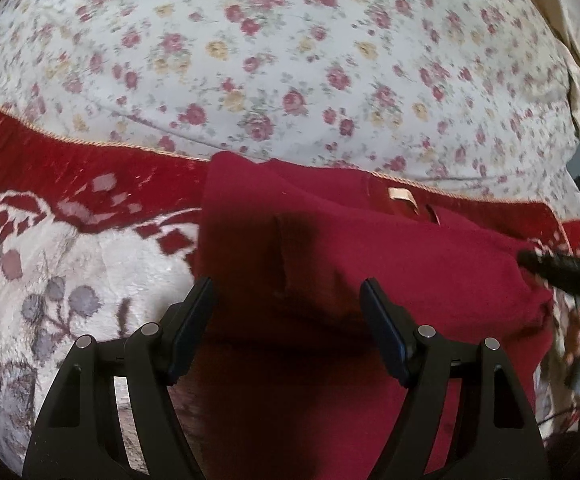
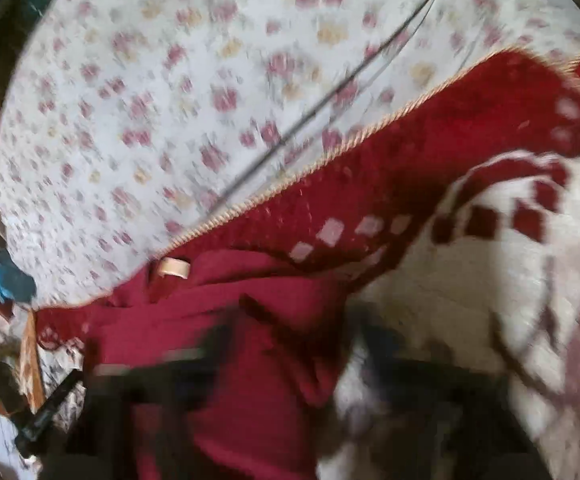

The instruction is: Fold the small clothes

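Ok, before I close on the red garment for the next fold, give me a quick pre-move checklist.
1. Left hand-held gripper open: ok.
2. Red garment between its fingers: ok, cloth lies under the gap.
3. Garment flat: not ok, folds near the neck label.
4. Right hand-held gripper state: cannot tell, view blurred.
5. Garment on the blanket: ok.

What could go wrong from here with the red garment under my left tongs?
1. The left tongs hang open above the red garment, which lies on a plush blanket; closing low could pinch the blanket too.
2. The right wrist view is motion-blurred, so the right tongs' grip cannot be judged; a pull now could undo the fold near the label.
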